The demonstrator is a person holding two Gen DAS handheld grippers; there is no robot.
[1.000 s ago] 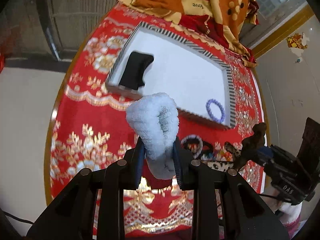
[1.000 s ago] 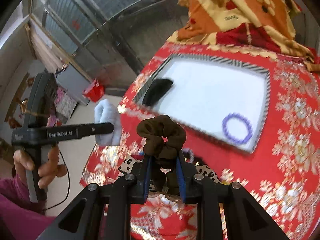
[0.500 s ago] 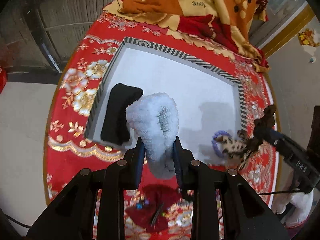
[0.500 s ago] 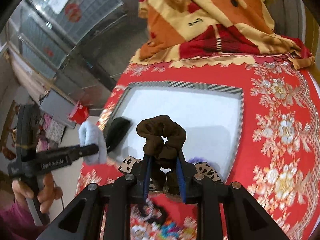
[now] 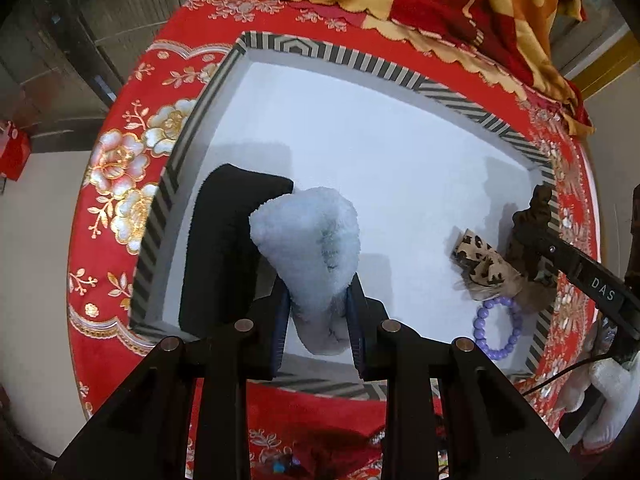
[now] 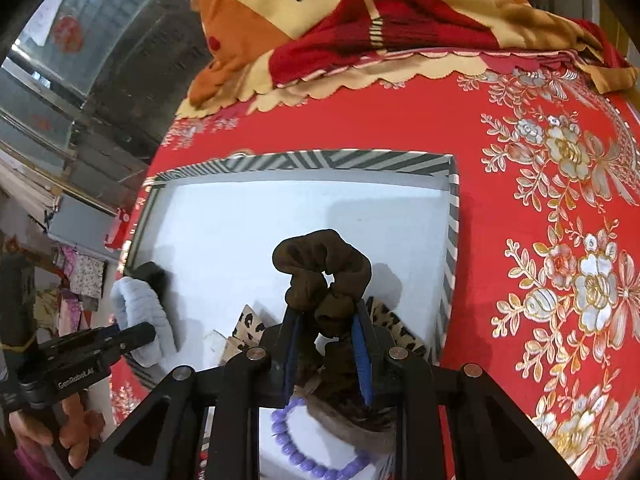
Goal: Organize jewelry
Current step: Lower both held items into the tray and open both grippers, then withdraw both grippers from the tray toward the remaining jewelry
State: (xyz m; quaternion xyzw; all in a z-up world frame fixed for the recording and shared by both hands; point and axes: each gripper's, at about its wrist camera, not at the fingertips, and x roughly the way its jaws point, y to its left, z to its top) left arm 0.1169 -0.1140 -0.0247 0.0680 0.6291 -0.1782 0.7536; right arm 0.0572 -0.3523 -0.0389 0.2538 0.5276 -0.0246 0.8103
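Note:
My left gripper [image 5: 318, 302] is shut on a fluffy pale blue scrunchie [image 5: 310, 248], held above the near left part of a white tray with a striped rim [image 5: 332, 56]. A black fabric item [image 5: 224, 248] lies in that tray at the left. My right gripper [image 6: 326, 328] is shut on a brown scrunchie [image 6: 320, 270] over the tray's near right corner [image 6: 450, 240]. A leopard-print hair piece [image 5: 480, 264] hangs at the right gripper too. A purple bead bracelet [image 6: 304, 448] lies on the tray floor below it.
The tray rests on a red cloth with gold and white flowers [image 6: 560, 260]. A folded orange, red and cream blanket [image 6: 380, 12] lies behind the tray. A hand [image 6: 60, 432] holds the left gripper's handle. More small items show on the cloth near the front edge [image 5: 280, 464].
Both grippers have travelled from in front of the tray to above it and sunk lower, each still gripping its scrunchie. The tray now fills both views.

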